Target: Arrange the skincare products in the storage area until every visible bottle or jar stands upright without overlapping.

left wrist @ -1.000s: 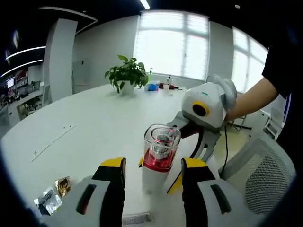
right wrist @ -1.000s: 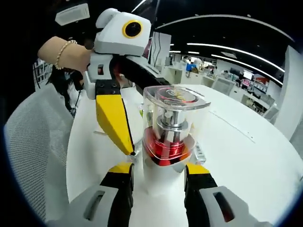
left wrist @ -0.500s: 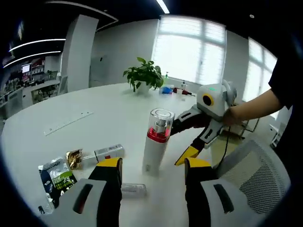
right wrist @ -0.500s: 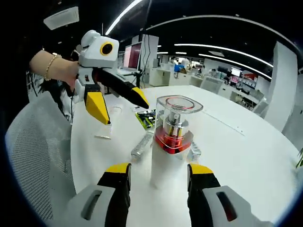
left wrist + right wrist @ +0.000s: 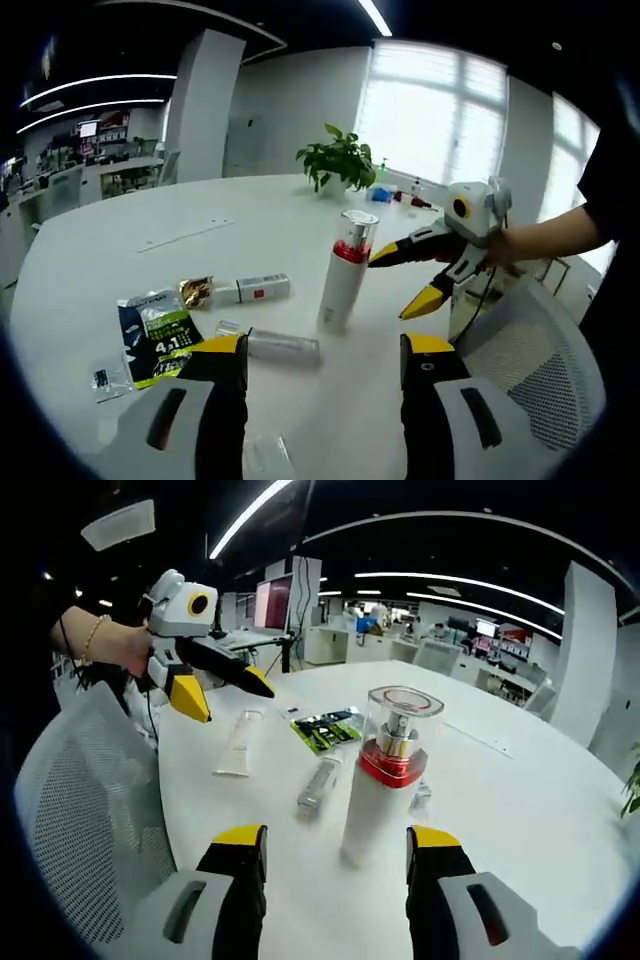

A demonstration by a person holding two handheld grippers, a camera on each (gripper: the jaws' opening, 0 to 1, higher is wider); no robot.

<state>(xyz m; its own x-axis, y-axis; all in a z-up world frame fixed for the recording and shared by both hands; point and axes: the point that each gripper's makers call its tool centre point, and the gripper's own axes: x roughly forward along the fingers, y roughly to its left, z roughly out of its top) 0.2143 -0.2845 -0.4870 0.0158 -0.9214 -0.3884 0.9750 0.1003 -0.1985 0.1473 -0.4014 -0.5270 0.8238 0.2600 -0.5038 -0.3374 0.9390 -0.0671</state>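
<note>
White table (image 5: 120,250) at frame centre now carries the pump bottle (image 5: 345,270) upright; both grippers, left gripper (image 5: 322,350) and right gripper (image 5: 336,840), have drawn back, jaws open and empty, while small tubes (image 5: 270,345) lie flat.

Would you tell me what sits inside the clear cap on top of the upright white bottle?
Inside the clear cap of the white bottle a silver pump head rises above a red collar. The bottle's opaque body hides whatever it contains.

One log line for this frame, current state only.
pump bottle upright, free | clear tube lying flat | left gripper open | right gripper open
</note>
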